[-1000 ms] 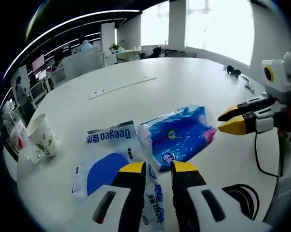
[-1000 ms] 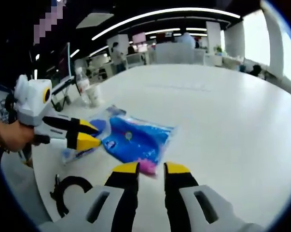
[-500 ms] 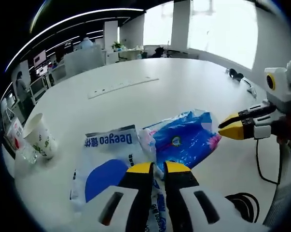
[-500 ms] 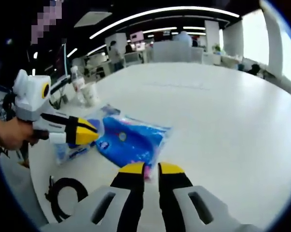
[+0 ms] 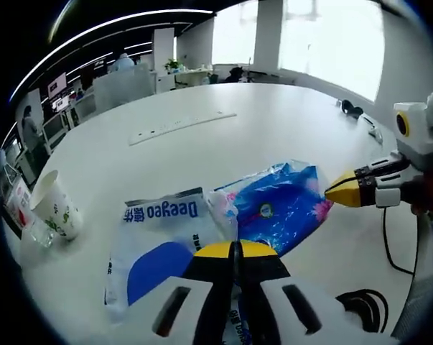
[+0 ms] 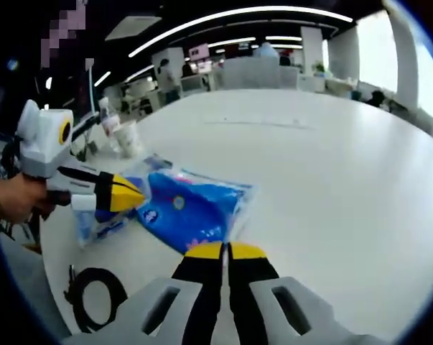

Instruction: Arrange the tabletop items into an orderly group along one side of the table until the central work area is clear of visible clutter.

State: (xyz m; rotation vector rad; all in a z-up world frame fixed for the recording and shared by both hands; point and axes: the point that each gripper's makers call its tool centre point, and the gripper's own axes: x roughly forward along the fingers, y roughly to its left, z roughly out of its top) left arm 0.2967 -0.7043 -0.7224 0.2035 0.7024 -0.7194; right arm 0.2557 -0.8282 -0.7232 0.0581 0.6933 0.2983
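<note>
Left gripper view: left gripper (image 5: 235,249) jaws pressed together over near edge of white pack (image 5: 162,230), likely pinching wrapper to drag it; grip itself hidden. Blue pack (image 5: 277,208) overlaps white pack mid-table (image 5: 202,144). Right gripper (image 5: 338,194) at blue pack's far corner. Cup (image 5: 54,208) near edge.

Right gripper view: right gripper (image 6: 225,250) jaws together at blue pack (image 6: 187,208) corner, probably nipping film. Left gripper (image 6: 126,194) on white pack (image 6: 94,223).
</note>
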